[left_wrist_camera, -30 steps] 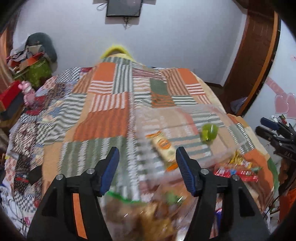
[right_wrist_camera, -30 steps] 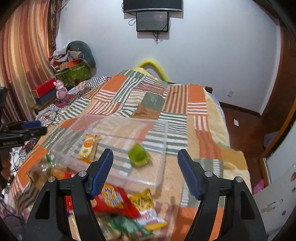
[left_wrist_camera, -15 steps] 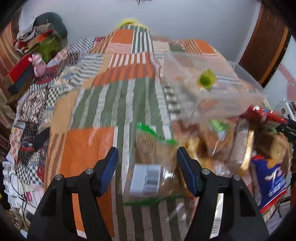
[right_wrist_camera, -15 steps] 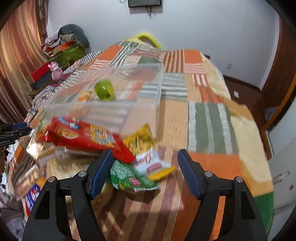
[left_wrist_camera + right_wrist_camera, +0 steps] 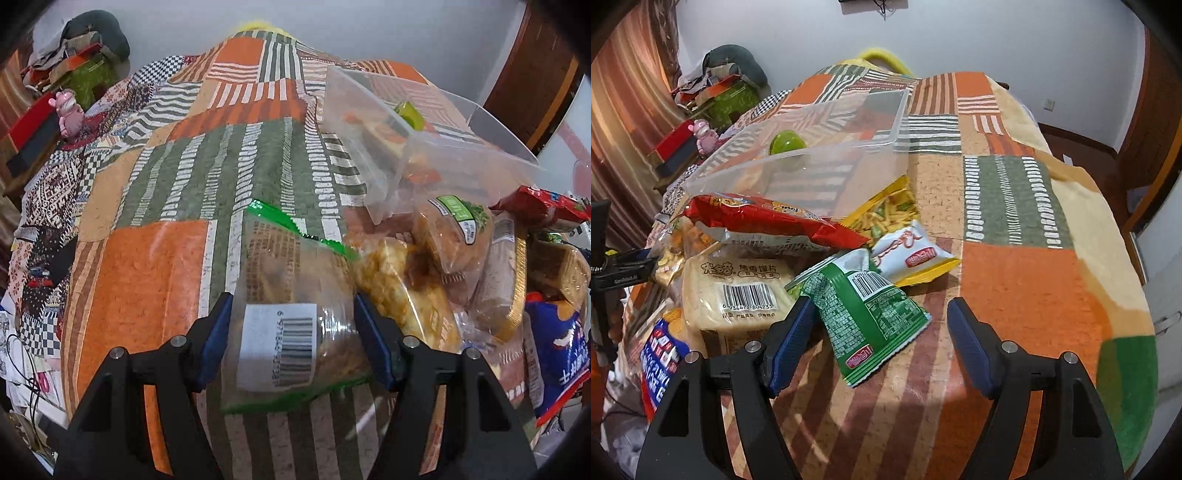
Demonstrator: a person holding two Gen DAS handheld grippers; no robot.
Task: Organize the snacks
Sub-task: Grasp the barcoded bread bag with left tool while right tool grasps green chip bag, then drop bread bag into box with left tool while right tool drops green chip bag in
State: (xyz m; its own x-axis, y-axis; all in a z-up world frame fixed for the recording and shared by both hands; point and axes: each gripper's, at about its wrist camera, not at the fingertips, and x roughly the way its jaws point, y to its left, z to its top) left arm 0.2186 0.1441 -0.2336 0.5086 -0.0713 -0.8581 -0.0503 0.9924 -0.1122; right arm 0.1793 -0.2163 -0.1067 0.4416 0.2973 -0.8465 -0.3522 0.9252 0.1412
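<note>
1. Big change first: a second ago both your tools were up high looking over the bed (image 5: pixel 1015 206) at the bin; now they've dropped right down to the snack pile at the near edge. So you're out of the look-around and into picking, which is where the real sorting starts.
2. The clear bin (image 5: pixel 827 162) sits on the quilt just behind the pile, nearly bare. Inside you can see a green cup (image 5: pixel 786 143) and some orange-labelled packet, blurry through the wall. The red bag (image 5: pixel 764 221) leans against its front wall, still outside.
3. Your left tool (image 5: pixel 291 339) is wide open and straddling the clear bag (image 5: pixel 295 314) with the barcode sticker. Pads sit just beside its sides, and I can't tell if they touch. Nothing gripped yet.
4. Your right tool (image 5: pixel 881 343) is also wide open, holding nothing, with the green packet (image 5: pixel 864 317) lying between its fingers on the quilt.
5. Everything else, like the bread pack (image 5: pixel 738 288), white packet (image 5: pixel 916 254) and blue bag (image 5: pixel 661 354), still waits outside the bin, so you're barely started.
</note>
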